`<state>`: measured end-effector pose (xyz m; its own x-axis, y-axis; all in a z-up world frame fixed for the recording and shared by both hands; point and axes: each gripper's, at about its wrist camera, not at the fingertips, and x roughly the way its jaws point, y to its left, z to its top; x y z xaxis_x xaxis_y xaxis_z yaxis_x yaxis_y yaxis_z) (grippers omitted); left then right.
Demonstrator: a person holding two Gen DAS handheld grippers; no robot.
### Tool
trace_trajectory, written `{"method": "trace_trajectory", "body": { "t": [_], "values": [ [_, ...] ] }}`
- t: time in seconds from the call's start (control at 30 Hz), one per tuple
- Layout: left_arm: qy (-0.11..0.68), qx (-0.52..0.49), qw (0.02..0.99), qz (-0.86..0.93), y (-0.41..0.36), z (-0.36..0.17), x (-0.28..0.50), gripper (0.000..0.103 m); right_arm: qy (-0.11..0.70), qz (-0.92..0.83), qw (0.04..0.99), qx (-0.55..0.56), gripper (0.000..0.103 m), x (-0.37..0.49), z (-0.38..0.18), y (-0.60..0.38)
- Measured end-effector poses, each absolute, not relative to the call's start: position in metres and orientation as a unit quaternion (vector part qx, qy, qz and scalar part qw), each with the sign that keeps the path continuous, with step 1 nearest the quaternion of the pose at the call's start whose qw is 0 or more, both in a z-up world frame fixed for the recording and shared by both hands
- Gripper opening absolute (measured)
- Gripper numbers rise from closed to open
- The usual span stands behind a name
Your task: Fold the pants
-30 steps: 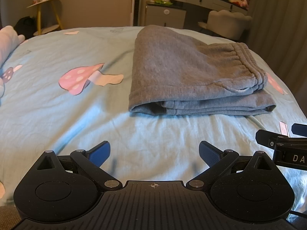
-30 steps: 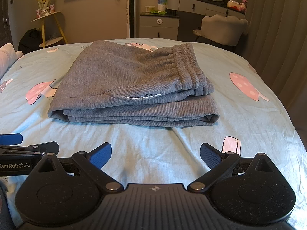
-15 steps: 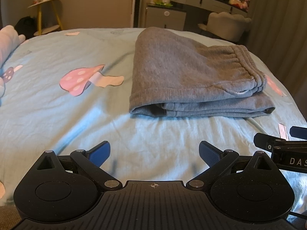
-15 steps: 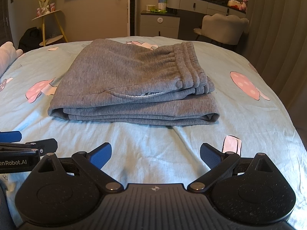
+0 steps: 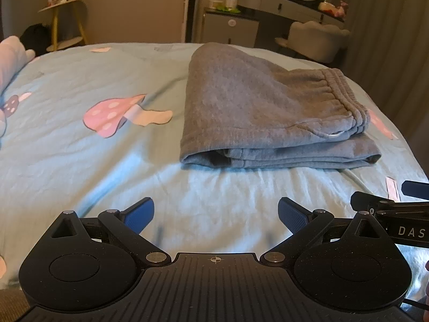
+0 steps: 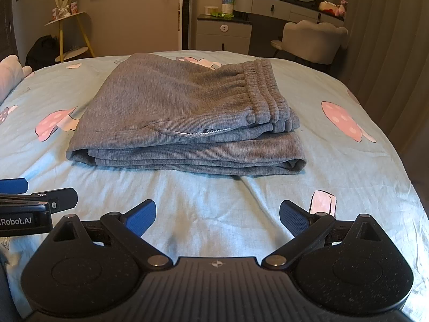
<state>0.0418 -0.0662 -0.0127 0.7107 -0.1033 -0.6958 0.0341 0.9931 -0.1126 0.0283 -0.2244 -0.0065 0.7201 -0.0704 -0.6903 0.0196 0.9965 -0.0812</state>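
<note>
Grey pants (image 6: pixel 185 115) lie folded in a flat stack on the bed (image 6: pixel 214 201), mid-bed, on the mushroom-print sheet. Waistband at the stack's right end, folded edge at its left; long axis runs left-right across both views, square to the fingers. Left tongs (image 5: pixel 215 212): spread wide, nothing between the blue pads, low over bare sheet near the bed's front edge. Right tongs (image 6: pixel 217 213): likewise wide apart and empty, just beside the left pair. The stack sits ahead of both, apart from both. In the right view it is roughly centred; in the left view it lies ahead and to the right, so the right tongs look nearer. Judgement: layers sit even, fold looks complete; if any move is left, it is a straight forward reach
</note>
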Motion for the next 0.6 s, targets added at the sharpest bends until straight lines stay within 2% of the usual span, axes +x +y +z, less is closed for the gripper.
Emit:
{"method": "trace_trajectory", "body": {
  "t": [0.6],
  "values": [
    [0.357, -0.025, 0.932, -0.047, -0.0708, -0.0106, 0.0366, 0.101, 0.374, -0.025, 0.926, -0.033, 0.099, 0.0276, -0.0069, -0.2255]
  ]
}}
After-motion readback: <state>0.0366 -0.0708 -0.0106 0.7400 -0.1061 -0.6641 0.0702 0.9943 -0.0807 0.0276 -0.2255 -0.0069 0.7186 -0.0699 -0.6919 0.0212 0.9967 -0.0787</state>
